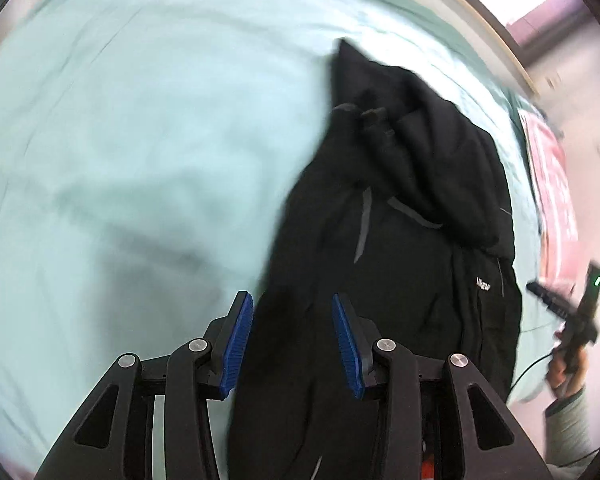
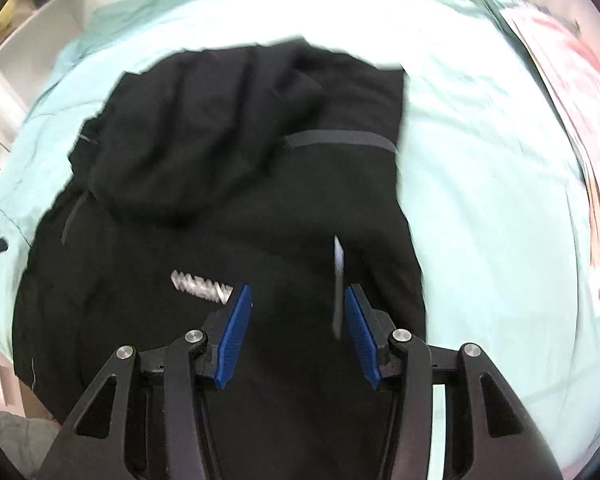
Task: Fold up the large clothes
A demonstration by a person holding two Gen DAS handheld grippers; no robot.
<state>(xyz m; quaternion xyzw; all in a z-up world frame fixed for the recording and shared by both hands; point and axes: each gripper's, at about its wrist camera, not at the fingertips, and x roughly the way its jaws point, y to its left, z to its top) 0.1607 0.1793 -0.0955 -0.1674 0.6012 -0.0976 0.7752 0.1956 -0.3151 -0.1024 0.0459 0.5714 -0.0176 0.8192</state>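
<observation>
Plainly, scene: we are looking down through two wrist cameras at a black jacket lying on a bed covered by a pale mint sheet; both views are smeared by blur.

Jacket: it is lying bunched on the sheet, with a thick fold heaped over its far part; grey strips are crossing the cloth, and a white printed logo is showing but is too blurred for us to read.

Left tongs: we are holding them above the jacket's edge, blue pads standing apart with nothing pressed between them; dark cloth is showing through the gap, and we cannot tell whether the tips are brushing it.

Right tongs: these are hanging over the jacket's middle, pads spread apart and gripping nothing; a thin white-and-grey streak is sitting just beside the right pad, too blurred to identify.

Cut off: the jacket's near end is running under both tongs and out of frame.

Edges: a pink patterned cloth is lying at the bed's far side; our right hand, in a grey sleeve, is showing at the left camera's rim, gripping a dark handle.

Hard to make out: shelves at the right camera's upper left.
</observation>
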